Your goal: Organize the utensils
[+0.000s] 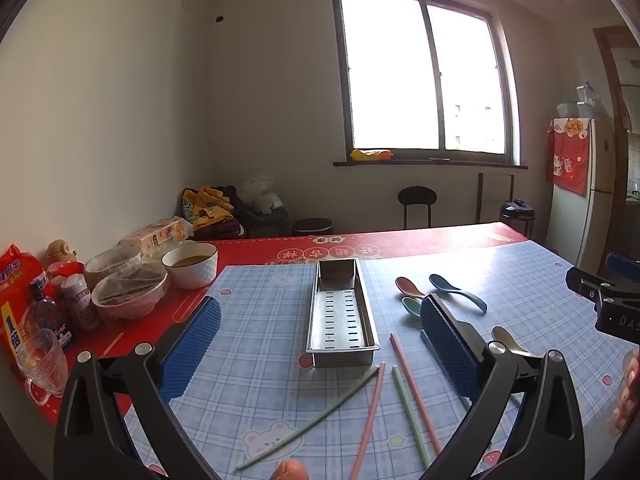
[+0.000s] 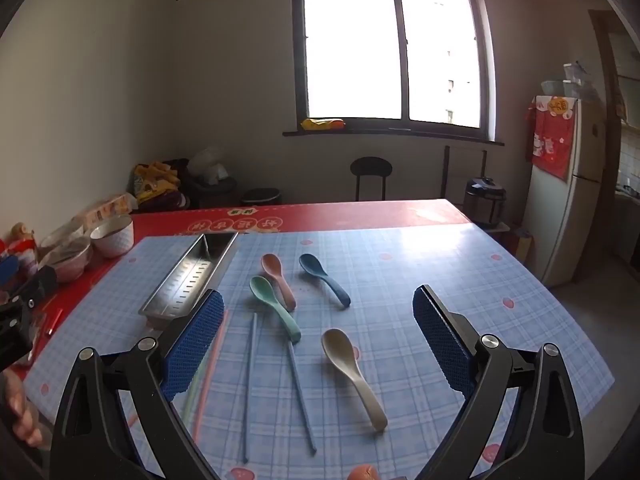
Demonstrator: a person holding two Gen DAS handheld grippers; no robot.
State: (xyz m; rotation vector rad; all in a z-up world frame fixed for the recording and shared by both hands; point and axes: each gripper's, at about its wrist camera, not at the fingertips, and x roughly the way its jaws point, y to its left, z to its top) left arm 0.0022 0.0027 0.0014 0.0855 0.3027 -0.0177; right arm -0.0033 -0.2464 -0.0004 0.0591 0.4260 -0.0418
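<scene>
Both tongs, left gripper [image 1: 320, 344] and right gripper [image 2: 318, 344], gape empty; thin chopsticks [image 2: 298, 396] lying flat mid-table may slip during pinching, missing the tray [image 1: 340, 312]

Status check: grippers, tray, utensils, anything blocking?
Left gripper and right gripper: jaws open, empty. Steel tray empty. Spoons, chopsticks loose on mat. Nothing blocking.

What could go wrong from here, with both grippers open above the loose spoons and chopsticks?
1. The green spoon lies against the pink spoon, with its handle end by a blue chopstick; closing on one may drag its neighbour.
2. The chopsticks lie flat on the mat; the right gripper might slip off such thin sticks.
3. The metal tray is narrow; a skewed drop may miss it.
</scene>
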